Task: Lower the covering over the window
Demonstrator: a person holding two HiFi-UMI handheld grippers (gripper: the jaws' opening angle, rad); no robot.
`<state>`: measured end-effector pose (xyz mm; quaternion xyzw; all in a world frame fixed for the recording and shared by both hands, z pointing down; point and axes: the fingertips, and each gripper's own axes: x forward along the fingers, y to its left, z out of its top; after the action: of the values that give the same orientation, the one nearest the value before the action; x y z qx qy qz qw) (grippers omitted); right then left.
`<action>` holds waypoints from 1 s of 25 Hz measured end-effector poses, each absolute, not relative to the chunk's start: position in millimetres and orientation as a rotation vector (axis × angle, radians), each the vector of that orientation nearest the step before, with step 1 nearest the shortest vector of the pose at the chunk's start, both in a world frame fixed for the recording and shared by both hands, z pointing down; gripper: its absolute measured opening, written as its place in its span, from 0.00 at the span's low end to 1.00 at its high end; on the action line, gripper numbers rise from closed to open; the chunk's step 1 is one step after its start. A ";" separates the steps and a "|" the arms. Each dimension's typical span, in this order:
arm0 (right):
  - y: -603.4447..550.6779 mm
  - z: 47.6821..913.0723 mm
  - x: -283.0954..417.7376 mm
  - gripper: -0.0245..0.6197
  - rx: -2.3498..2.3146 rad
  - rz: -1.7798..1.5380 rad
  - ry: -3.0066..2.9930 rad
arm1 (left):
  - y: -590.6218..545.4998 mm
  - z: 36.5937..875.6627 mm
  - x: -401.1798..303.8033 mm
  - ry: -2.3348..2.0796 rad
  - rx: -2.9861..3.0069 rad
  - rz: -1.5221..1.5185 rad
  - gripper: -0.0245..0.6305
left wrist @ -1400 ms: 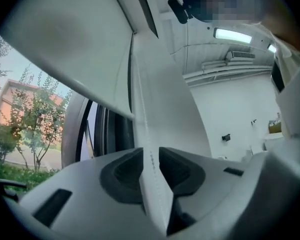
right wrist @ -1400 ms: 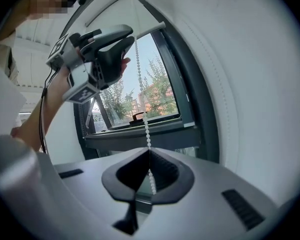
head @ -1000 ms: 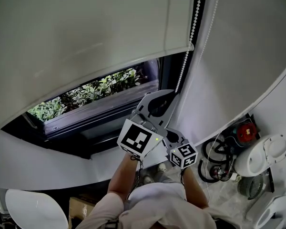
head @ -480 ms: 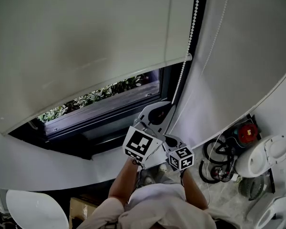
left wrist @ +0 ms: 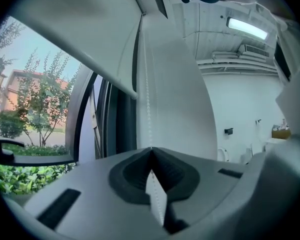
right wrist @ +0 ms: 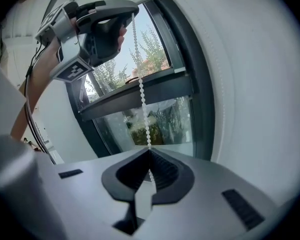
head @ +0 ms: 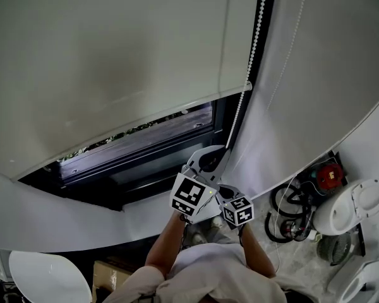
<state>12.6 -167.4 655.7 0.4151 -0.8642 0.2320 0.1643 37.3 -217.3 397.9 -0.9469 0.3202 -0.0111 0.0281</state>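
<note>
The off-white fabric roller blind [head: 114, 62] has come down since a second ago. Back then a broad band of green shrubs showed under its hem. Now only a thin dark slit of the dark-framed window [head: 145, 153] is left below it, running from 9 o'clock to the centre of the head view. Both grippers have sunk as well, from just below centre toward 6 o'clock.

The blind fills the head view from 9 round to 12 o'clock, and a plain white wall [head: 316, 74] takes 1 to 3 o'clock. At 4 o'clock the floor holds a white round appliance [head: 350, 207], a coil of black cables [head: 284, 216] and a small red round object [head: 327, 174]. At 7 o'clock sits a white round-topped object [head: 47, 276].

A white bead chain [head: 259, 24] hangs at 1 o'clock along the blind's right edge and drops to the grippers. The left gripper [head: 221, 151] is the higher one. Its fingers [left wrist: 127, 174] are pressed together on the chain, which rises straight from them. The right gripper [right wrist: 150, 153] sits just beside and below it. Its fingers [right wrist: 127, 176] are likewise clamped on the same chain, which runs taut from the left gripper at 11 o'clock down to them.

I count one blind, one window, one chain and two grippers, each carrying one black-and-white marker cube [head: 192, 196].
</note>
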 end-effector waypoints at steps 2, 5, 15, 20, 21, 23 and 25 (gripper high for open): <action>-164.4 665.5 12.7 0.04 1.172 0.679 -2.443 | -217.7 410.0 36.5 0.999 -2.933 -0.058 0.06; -159.3 679.1 11.0 0.04 1.156 0.711 -2.420 | -219.9 425.6 34.5 1.013 -2.949 -0.074 0.06; -150.3 646.1 22.0 0.06 1.203 0.586 -2.447 | -216.8 479.2 39.9 1.054 -2.996 -0.210 0.06; -154.8 583.4 35.1 0.24 1.279 0.463 -2.547 | -213.0 492.7 40.0 1.066 -3.016 -0.222 0.06; -156.4 567.1 39.2 0.25 1.305 0.430 -2.569 | -212.5 495.9 40.0 1.068 -3.017 -0.226 0.06; -159.7 533.1 47.3 0.25 1.358 0.354 -2.613 | -211.1 502.5 39.3 1.077 -3.023 -0.243 0.06; -163.0 499.5 53.6 0.24 1.405 0.268 -2.651 | -208.8 505.5 38.6 1.082 -3.028 -0.249 0.06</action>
<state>53.6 -163.0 499.5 0.4654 -0.8782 0.0887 0.0650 38.6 -208.8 505.5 -0.9380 0.3352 -0.0771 -0.0420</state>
